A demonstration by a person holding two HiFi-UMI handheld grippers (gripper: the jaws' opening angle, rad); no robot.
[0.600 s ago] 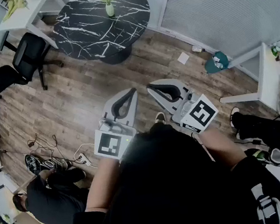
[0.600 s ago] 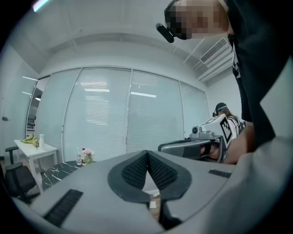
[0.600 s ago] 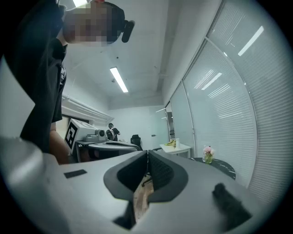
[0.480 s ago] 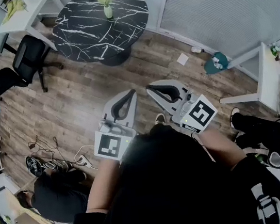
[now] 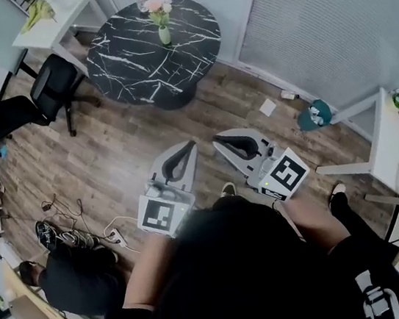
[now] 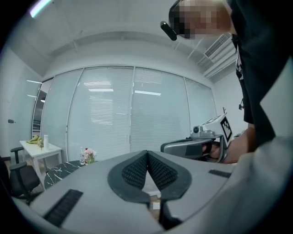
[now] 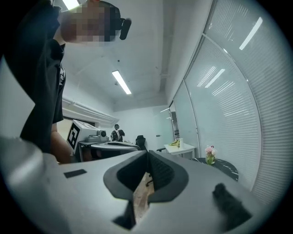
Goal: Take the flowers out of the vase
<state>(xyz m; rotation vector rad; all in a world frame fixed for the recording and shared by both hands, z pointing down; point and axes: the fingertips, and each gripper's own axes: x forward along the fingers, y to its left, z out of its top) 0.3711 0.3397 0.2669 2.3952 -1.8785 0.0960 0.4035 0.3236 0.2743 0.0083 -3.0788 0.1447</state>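
Pink flowers [image 5: 157, 5] stand in a small green vase [image 5: 165, 35] on a round black marble table [image 5: 132, 57] at the far end of the room. The flowers [image 6: 89, 154] look tiny in the left gripper view, and the same bunch of flowers [image 7: 210, 150] in its vase [image 7: 210, 159] shows small in the right gripper view. My left gripper [image 5: 193, 143] and right gripper [image 5: 215, 142] are held side by side in front of the person's body, far from the table. Both are shut with their tips touching and nothing between them.
A black office chair [image 5: 51, 84] stands left of the round table, beside a white desk [image 5: 52, 17]. Cables and a power strip [image 5: 115, 238] lie on the wood floor at left, near a crouching person [image 5: 73, 282]. A green cap [image 5: 314, 114] and a white table [image 5: 385, 135] are at right.
The view has shifted, and the round table and vase now sit slightly lower and more to the right in the head view. The grippers stay shut and held as before.
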